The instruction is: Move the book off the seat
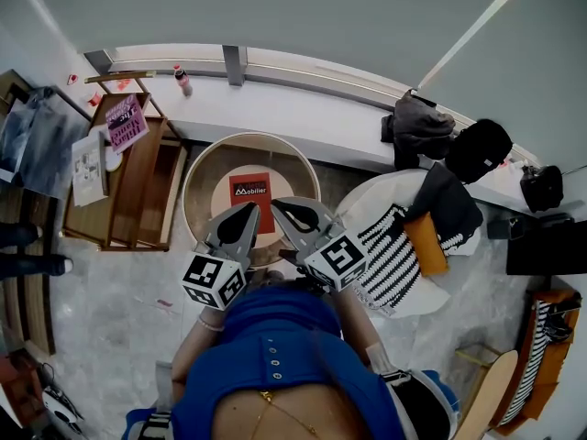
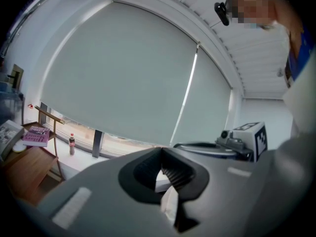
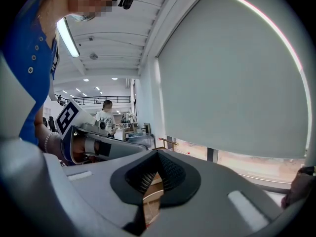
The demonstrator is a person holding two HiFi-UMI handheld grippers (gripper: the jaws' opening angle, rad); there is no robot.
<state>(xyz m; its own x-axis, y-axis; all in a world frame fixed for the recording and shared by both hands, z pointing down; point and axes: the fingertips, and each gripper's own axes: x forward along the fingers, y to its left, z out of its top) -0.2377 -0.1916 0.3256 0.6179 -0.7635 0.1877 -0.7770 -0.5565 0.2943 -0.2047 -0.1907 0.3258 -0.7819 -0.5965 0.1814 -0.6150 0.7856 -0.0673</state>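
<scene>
A red book [image 1: 249, 194] with white print lies flat in the middle of a round seat with a pale rim [image 1: 204, 165]. In the head view both grippers hover side by side over the seat's near edge, pointing at the book. My left gripper [image 1: 248, 212] is shut with nothing in it, its tip over the book's lower left. My right gripper [image 1: 279, 205] is shut and empty too, just right of the book. In the left gripper view the jaws [image 2: 165, 174] are closed and the right gripper's marker cube [image 2: 251, 138] shows beside them. The right gripper view shows closed jaws [image 3: 153, 174].
A wooden chair [image 1: 138, 186] left of the seat carries a pink book [image 1: 126, 122] and papers. A bottle [image 1: 183, 82] stands on the white sill. To the right, a white armchair with striped cloth [image 1: 394, 255]; dark bags [image 1: 422, 126] lie on the sill. Another person [image 3: 105, 115] stands far off.
</scene>
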